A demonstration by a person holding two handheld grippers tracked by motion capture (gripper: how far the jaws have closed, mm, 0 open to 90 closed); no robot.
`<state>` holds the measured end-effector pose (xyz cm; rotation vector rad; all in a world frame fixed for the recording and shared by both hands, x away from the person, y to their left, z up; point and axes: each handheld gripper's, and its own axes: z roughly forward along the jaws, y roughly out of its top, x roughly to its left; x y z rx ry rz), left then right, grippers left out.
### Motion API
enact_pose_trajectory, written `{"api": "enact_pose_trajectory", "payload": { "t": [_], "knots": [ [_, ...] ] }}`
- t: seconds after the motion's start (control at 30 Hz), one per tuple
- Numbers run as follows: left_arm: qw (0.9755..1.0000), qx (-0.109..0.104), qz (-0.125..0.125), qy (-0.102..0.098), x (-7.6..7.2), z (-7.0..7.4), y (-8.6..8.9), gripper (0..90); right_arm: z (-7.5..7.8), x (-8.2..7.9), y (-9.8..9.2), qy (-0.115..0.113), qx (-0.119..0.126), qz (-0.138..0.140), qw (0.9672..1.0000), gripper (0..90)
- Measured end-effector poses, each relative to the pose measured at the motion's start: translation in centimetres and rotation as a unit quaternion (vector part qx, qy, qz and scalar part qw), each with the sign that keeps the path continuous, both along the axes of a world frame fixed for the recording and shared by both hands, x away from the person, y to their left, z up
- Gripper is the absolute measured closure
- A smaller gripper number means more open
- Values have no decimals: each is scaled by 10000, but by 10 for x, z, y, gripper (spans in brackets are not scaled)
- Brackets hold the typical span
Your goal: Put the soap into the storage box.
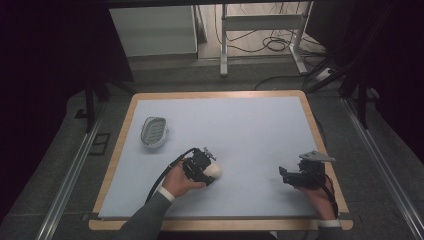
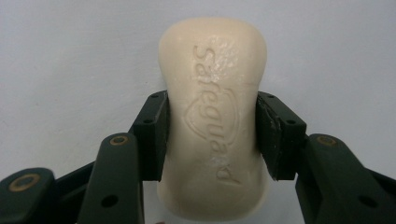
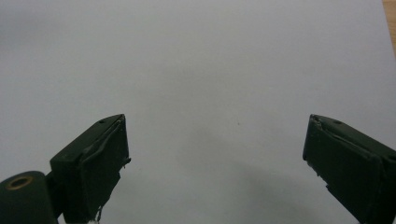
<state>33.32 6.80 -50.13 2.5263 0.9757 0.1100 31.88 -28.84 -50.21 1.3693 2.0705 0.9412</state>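
A cream bar of soap (image 2: 212, 116) with raised lettering lies lengthwise between the jaws of my left gripper (image 2: 211, 135), whose pads press on both of its long sides. In the high view the soap (image 1: 215, 171) sticks out to the right of the left gripper (image 1: 207, 169), low over the pale mat near the front centre. My right gripper (image 1: 283, 175) rests near the mat's front right, pointing left. Its jaws (image 3: 217, 154) stand wide apart over bare mat with nothing between them.
A grey oval soap dish (image 1: 153, 131) with a ribbed inside sits on the left part of the pale mat (image 1: 240, 130). A wooden table edge (image 1: 320, 145) frames the mat. Behind the table are desk legs and cables on the floor.
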Motion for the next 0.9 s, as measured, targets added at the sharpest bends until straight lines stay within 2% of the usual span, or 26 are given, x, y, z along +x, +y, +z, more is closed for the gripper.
{"api": "enact_pose_trajectory", "payload": {
  "t": [0.33,0.6,0.9],
  "knots": [
    [10000,-71,65,-6,4,18,23,495,0,0,0,6,-5,-16,10000,68],
    [9991,-149,378,-71,13,27,49,495,-1,1,-1,21,-11,-26,10000,68],
    [9980,-175,589,-128,17,36,71,495,-1,0,1,22,-12,-7,10000,69]
  ]
}}
